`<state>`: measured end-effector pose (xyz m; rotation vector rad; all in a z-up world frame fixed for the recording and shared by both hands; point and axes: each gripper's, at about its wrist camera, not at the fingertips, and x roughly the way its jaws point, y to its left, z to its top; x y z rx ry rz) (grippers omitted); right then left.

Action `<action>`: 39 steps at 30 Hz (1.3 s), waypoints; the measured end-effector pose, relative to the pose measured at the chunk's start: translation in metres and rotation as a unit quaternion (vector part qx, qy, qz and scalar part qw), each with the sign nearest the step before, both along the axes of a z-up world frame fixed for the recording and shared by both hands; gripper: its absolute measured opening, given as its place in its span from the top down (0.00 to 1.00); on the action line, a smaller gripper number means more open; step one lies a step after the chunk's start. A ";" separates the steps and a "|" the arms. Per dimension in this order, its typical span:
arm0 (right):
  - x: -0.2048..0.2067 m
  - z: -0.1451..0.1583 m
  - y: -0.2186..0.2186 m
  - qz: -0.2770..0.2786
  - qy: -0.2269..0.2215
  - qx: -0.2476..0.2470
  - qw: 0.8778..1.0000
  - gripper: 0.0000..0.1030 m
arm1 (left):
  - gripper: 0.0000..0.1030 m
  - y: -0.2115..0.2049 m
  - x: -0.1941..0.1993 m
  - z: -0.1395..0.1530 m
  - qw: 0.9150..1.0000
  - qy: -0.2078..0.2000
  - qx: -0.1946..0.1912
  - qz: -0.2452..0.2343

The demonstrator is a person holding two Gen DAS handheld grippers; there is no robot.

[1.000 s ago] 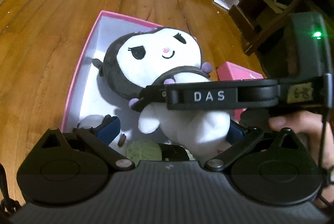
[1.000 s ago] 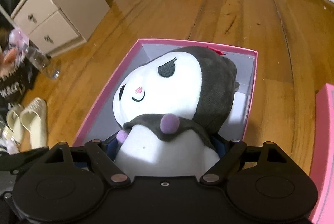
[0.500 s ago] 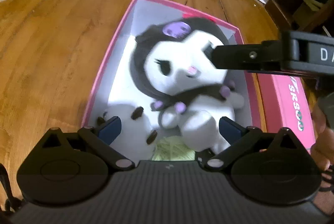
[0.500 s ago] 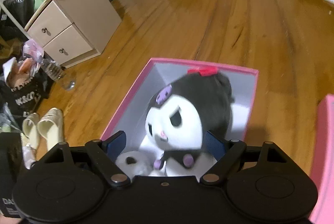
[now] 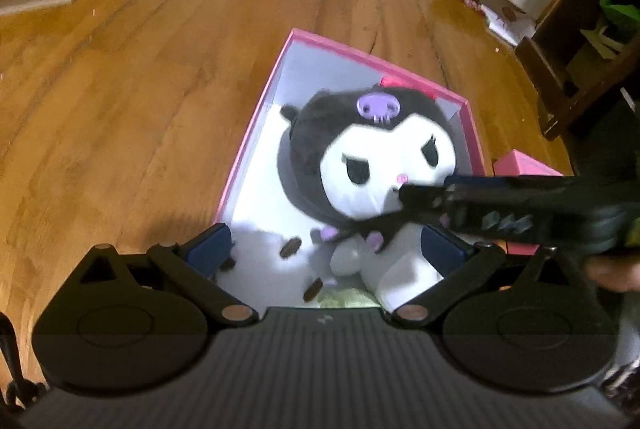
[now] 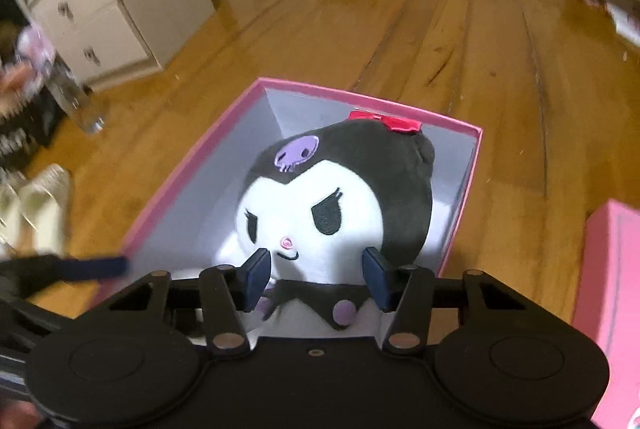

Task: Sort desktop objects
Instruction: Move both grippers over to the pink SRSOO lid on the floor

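In the left wrist view we hold the left gripper [image 5: 326, 249] low over the near end of the pink box [image 5: 256, 109], its fingers [image 5: 210, 249] spread wide and gripping nothing. Between them lie a small white toy with brown spots [image 5: 272, 253] at lower centre and the legs of the plush [image 5: 372, 157]. The plush sits in the box at centre frame, head toward the far wall, long axis running up the frame. From the right edge the right gripper [image 5: 424, 199] reaches across in front of its chin.

In the right wrist view the right fingers [image 6: 256, 273] have just been closing. They stand narrow on either side of the plush's neck at lower centre, though we cannot tell if the pads press the fabric. We judge the right hand the nearer, with the neck lying crosswise between its fingers. A pink lid [image 6: 612, 289] lies at the right edge.
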<state>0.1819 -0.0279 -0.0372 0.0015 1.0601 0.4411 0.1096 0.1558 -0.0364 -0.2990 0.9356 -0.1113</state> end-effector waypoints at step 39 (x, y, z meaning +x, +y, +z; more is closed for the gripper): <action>-0.051 0.055 -0.087 -0.013 0.050 -0.055 0.997 0.22 | 0.00 -0.050 -0.009 0.044 0.999 0.005 -0.029 -0.043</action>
